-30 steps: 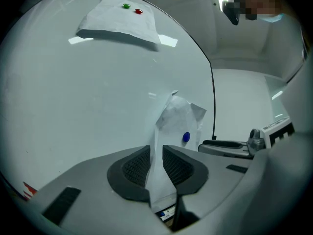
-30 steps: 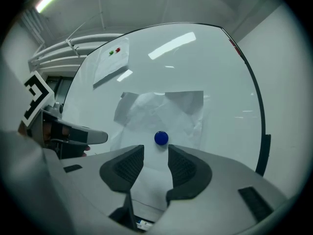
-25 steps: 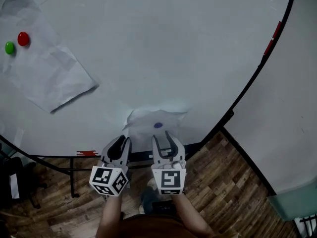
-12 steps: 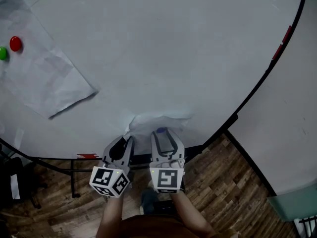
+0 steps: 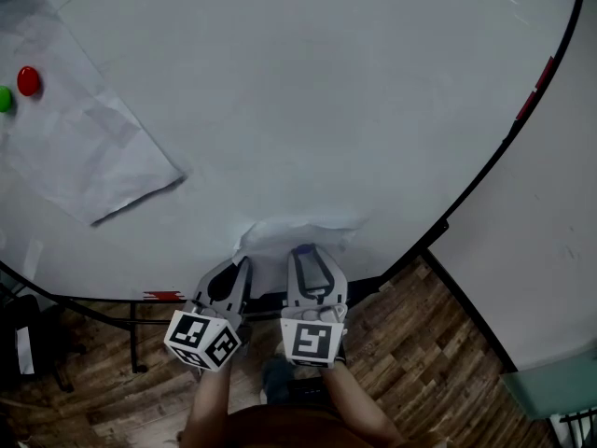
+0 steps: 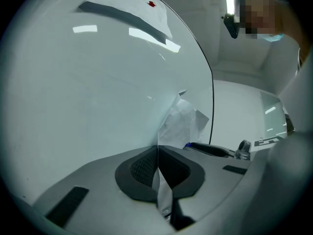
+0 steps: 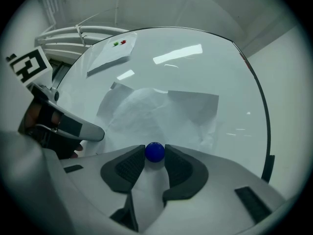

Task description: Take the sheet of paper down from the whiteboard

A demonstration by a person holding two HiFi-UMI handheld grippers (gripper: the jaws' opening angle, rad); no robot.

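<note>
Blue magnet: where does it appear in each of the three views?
Head view: blue magnet low centre.
Left gripper view: blue magnet a small sliver, right of centre.
Right gripper view: blue magnet low centre, between the closing jaws.
Shared landmark: red magnet.

The whiteboard (image 5: pixel 308 91) is bare across its middle and right, so there is open room there. At the far left a flat sheet (image 5: pixel 84 147) with a red magnet (image 5: pixel 28 80) and a green magnet (image 5: pixel 4 99) takes up the surface. At the near edge the crumpled sheet (image 5: pixel 298 231) bulges outward, with a blue magnet (image 7: pixel 155 152) standing proud of it. The black frame (image 5: pixel 485 166) and the wall (image 5: pixel 550 231) close off the right.
</note>
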